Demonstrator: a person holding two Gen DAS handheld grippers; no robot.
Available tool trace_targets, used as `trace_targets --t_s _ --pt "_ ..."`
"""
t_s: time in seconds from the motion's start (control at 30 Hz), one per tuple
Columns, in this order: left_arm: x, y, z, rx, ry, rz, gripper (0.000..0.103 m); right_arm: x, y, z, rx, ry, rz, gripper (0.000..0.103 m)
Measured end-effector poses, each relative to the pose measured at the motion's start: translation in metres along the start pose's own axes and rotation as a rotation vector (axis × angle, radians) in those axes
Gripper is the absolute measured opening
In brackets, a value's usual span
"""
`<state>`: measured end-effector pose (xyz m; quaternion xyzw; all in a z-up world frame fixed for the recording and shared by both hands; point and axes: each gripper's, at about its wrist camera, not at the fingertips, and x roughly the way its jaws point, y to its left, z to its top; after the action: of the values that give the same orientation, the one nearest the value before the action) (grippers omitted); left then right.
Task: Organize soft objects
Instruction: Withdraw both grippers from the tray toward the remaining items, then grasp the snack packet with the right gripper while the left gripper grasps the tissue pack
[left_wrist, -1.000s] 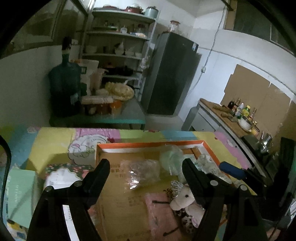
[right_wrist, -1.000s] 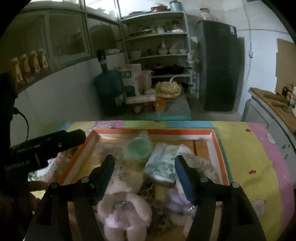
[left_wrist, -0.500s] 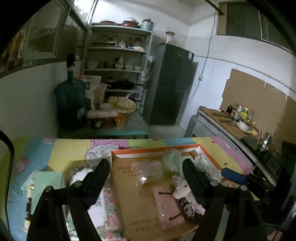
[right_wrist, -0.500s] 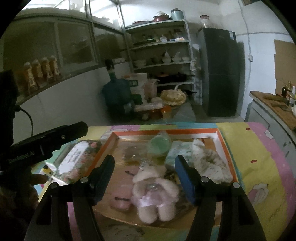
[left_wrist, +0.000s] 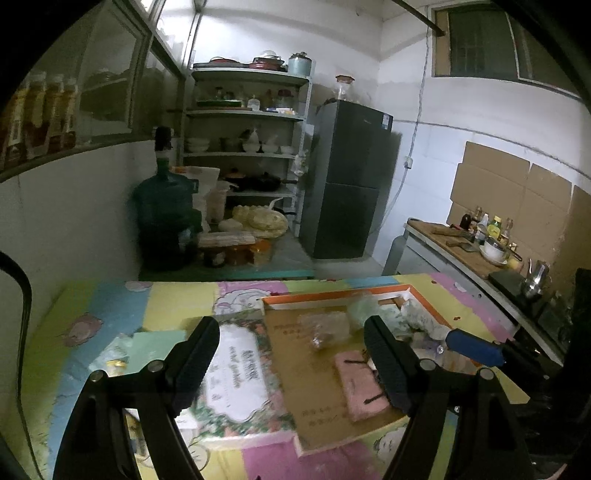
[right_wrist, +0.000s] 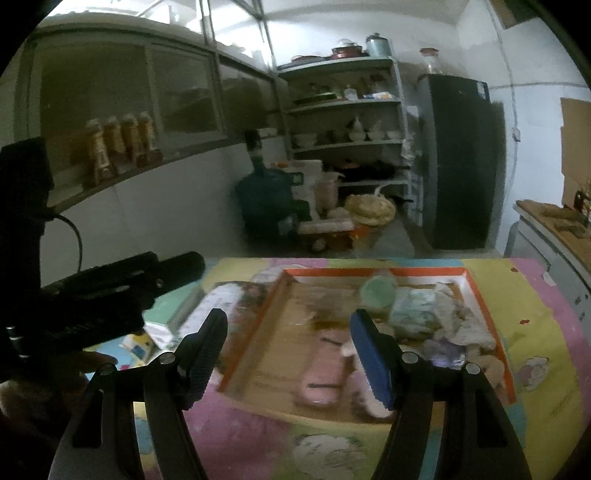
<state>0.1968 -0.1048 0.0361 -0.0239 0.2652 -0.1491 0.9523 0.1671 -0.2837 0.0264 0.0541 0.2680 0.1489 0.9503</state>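
Observation:
An orange-rimmed cardboard tray (left_wrist: 332, 295) (right_wrist: 484, 302) lies on the colourful mat. It holds a pink folded cloth (left_wrist: 360, 384) (right_wrist: 323, 376), a clear crumpled bag (left_wrist: 325, 326), a pale green round thing (right_wrist: 378, 291), a packet and white rags (right_wrist: 443, 317) and a plush toy, partly hidden. My left gripper (left_wrist: 291, 358) is open and empty, raised above the tray's left edge. My right gripper (right_wrist: 288, 350) is open and empty, raised before the tray's near edge.
A flowered box (left_wrist: 236, 373) (right_wrist: 225, 299) lies left of the tray, with a pale green sheet (left_wrist: 155, 343) beyond it. Behind the table stand a water jug (left_wrist: 162, 214), shelves (left_wrist: 243, 147) and a fridge (left_wrist: 347, 181). A counter with bottles (left_wrist: 480, 236) runs along the right.
Both grippers have pulled back and risen away from the tray, so more of the table and room shows. Both stay open and empty. The tray's contents look unmoved.

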Motion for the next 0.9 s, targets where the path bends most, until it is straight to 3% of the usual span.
trace_targets --t_s 0.53,0.9 --pt "-0.064 0.094 -0.022 -0.043 -0.072 0.112 0.08 0.007 0.091 -0.014 -0.022 0.011 0.085 0.071" --pt "-0.094 0.171 -0.039 -0.121 -0.092 0.161 0.08 0.061 0.176 -0.038 -0.016 0.138 0.209 0.071"
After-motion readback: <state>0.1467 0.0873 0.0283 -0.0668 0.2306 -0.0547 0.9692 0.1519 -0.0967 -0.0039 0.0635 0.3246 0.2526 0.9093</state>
